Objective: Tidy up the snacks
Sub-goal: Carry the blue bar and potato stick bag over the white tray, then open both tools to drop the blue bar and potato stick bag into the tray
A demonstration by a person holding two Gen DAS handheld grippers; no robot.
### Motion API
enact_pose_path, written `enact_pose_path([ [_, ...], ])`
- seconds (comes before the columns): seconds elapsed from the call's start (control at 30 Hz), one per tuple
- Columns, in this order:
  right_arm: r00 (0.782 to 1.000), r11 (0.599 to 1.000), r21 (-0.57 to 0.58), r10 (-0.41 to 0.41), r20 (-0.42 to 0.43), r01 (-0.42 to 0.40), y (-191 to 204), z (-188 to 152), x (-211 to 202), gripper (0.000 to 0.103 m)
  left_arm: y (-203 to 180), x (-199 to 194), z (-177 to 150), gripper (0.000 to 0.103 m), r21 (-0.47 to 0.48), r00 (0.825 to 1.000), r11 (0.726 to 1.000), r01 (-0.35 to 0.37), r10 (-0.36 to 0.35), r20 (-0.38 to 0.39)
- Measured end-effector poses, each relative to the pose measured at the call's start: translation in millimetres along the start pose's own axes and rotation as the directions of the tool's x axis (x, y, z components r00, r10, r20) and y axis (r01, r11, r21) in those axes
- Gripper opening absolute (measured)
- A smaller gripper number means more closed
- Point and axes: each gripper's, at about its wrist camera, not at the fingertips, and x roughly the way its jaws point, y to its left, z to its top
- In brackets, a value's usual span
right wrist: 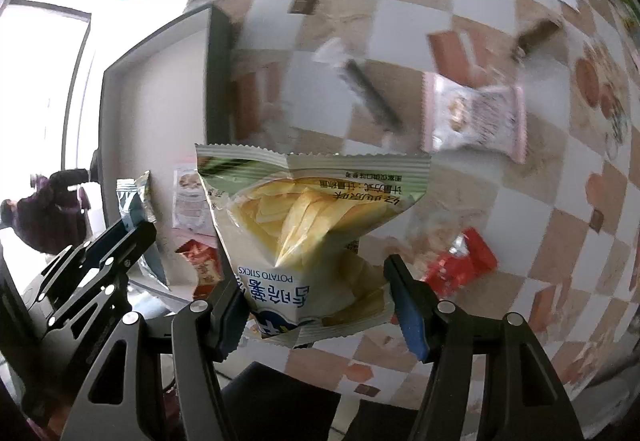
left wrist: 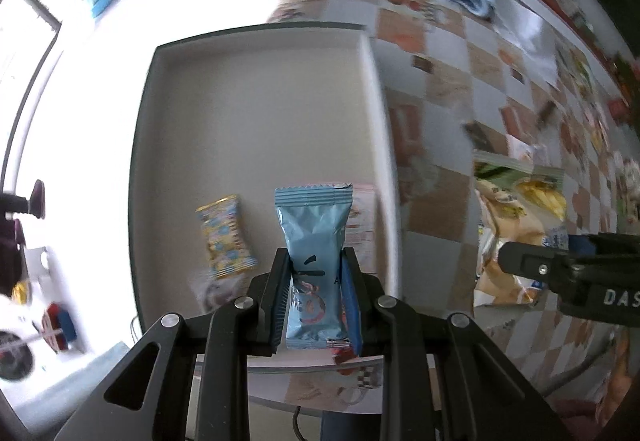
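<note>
A: How far along is the sorting?

B: Partly done. The tray [left wrist: 256,113] already has a yellow packet [left wrist: 225,237] and a pale packet [left wrist: 362,225] lying in it.

A: And the tools?

B: The left tool [left wrist: 316,305] is clamped on a blue packet [left wrist: 314,261] above the tray; the right tool [right wrist: 320,305] grips the potato sticks bag [right wrist: 308,225] over the counter [right wrist: 440,1].

A: What's left?

B: A pink packet [right wrist: 474,119], a red one [right wrist: 460,265], and perhaps two dark bars; blur makes those uncertain.

Daylight overexposes the left side, motion blur smears the fisheye-curved edges.
</note>
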Motion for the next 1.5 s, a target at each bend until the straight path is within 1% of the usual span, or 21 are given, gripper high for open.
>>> enact_pose_path([
  [0.13,1.000,0.999,-0.032,0.005,-0.005,-0.005,17,8,0,0.065,20,7,-6,0.027,-0.072,1.000,0.997,-0.017,0.016,-0.013],
  [0.3,1.000,0.998,-0.070,0.009,-0.018,-0.010,34,19,2,0.065,36,13,-11,0.027,-0.135,0.999,0.990,-0.038,0.034,-0.029],
  [0.57,0.999,0.992,-0.128,0.018,-0.043,-0.023,62,34,10,0.065,55,27,-13,0.027,-0.190,0.997,0.980,-0.061,0.050,-0.061],
  [0.83,0.999,0.989,-0.148,0.022,-0.041,-0.028,72,51,24,0.065,67,38,-2,0.028,-0.222,0.994,0.970,-0.100,0.086,-0.074],
  [0.87,0.999,0.989,-0.144,0.025,-0.041,-0.031,71,54,25,0.065,67,39,0,0.029,-0.225,0.993,0.968,-0.111,0.096,-0.076],
  [0.93,0.998,0.990,-0.134,0.040,-0.039,-0.045,74,60,30,0.065,66,39,-4,0.045,-0.225,0.992,0.967,-0.116,0.101,-0.078],
  [0.97,0.998,0.990,-0.129,0.049,-0.041,-0.054,75,63,32,0.066,65,40,-5,0.066,-0.226,0.991,0.967,-0.122,0.106,-0.078],
  [1.0,0.998,0.991,-0.125,0.041,-0.043,-0.046,75,66,35,0.070,69,36,-8,0.076,-0.228,0.991,0.965,-0.127,0.113,-0.072],
  [1.03,0.999,0.992,-0.124,0.018,-0.039,-0.023,77,68,37,0.076,69,35,-10,0.078,-0.229,0.991,0.965,-0.129,0.118,-0.060],
  [1.07,1.000,0.992,-0.128,-0.010,-0.027,0.007,78,69,38,0.089,68,34,-10,0.078,-0.227,0.992,0.966,-0.122,0.113,-0.052],
  [1.13,0.996,0.985,-0.152,-0.081,0.027,0.084,78,69,33,0.091,67,36,-12,0.078,-0.221,0.993,0.969,-0.109,0.098,-0.058],
  [1.2,0.989,0.975,-0.170,-0.134,0.056,0.142,77,68,31,0.091,68,38,-14,0.078,-0.217,0.993,0.970,-0.113,0.100,-0.067],
  [1.23,0.987,0.974,-0.166,-0.145,0.065,0.154,76,68,29,0.091,67,39,-15,0.078,-0.218,0.993,0.969,-0.112,0.099,-0.069],
  [1.3,0.985,0.979,-0.127,-0.151,0.084,0.161,67,67,25,0.091,68,39,-17,0.079,-0.223,0.993,0.969,-0.106,0.093,-0.067],
  [1.37,0.983,0.984,-0.084,-0.147,0.108,0.157,49,66,17,0.091,67,40,-19,0.079,-0.220,0.993,0.970,-0.106,0.093,-0.070],
  [1.5,0.985,0.996,-0.037,-0.070,0.157,0.076,23,53,-1,0.091,68,46,-20,0.079,-0.197,0.992,0.975,-0.102,0.084,-0.098],
])
